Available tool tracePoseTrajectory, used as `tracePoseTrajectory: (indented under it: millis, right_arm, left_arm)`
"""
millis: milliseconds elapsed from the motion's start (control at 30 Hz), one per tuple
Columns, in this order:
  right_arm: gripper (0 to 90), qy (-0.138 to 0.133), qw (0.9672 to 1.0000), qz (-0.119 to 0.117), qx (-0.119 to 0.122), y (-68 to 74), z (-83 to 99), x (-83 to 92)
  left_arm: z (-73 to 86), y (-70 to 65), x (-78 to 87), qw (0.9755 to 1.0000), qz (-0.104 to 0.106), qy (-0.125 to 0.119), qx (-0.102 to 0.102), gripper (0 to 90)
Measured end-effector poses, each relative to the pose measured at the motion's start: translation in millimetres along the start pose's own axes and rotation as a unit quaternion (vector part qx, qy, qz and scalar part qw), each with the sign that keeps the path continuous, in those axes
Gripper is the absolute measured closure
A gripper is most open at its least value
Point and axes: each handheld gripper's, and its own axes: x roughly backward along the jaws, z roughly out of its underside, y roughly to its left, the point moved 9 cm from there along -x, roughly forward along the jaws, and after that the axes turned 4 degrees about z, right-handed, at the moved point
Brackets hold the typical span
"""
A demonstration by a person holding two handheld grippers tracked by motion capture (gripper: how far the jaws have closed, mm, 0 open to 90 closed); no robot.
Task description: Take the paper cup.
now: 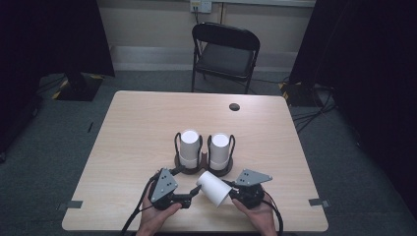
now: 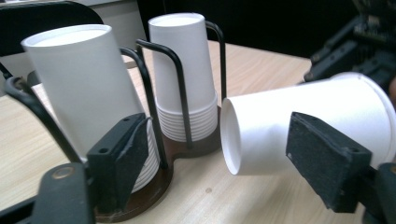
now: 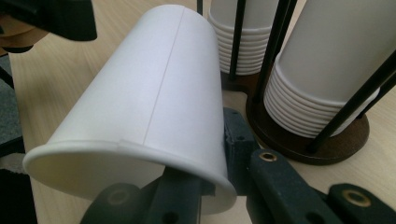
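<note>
High view: right gripper [image 1: 231,192] clamped on the rim of a tipped paper cup [image 1: 215,189] just in front of the cup holder [image 1: 222,170], left gripper [image 1: 195,189] spread apart, off the cup.

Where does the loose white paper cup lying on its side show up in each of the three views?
High view: loose white paper cup low centre, rim clamped by the right gripper.
Left gripper view: right half, bottom pointing left, between open jaws.
Right gripper view: left and centre, rim nearest the camera.
Shared landmark: the dark two-post cup holder with stacked cups, behind it.
</note>
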Motion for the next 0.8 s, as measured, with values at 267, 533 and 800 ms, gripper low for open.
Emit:
tracePoseTrajectory:
  millis: [267, 533, 800]
  right_arm:
    - [86.2, 0.03, 0.9995, -0.003, 0.008, -9.5, -5.2, 3.6]
    - [86.4, 0.073, 0.9971, -0.011, 0.017, -18.1, -11.8, 8.5]
    - [86.5, 0.113, 0.9925, -0.033, 0.032, -11.9, -9.6, 8.5]
  left_arm:
    - [3.2, -16.9, -8.8, 0.9983, 0.029, 0.016, -0.049, 17.2]
    - [13.1, -31.1, -21.4, 0.9905, 0.011, 0.056, -0.125, 21.4]
    - [14.4, -38.2, -26.6, 0.9853, 0.003, 0.055, -0.162, 16.7]
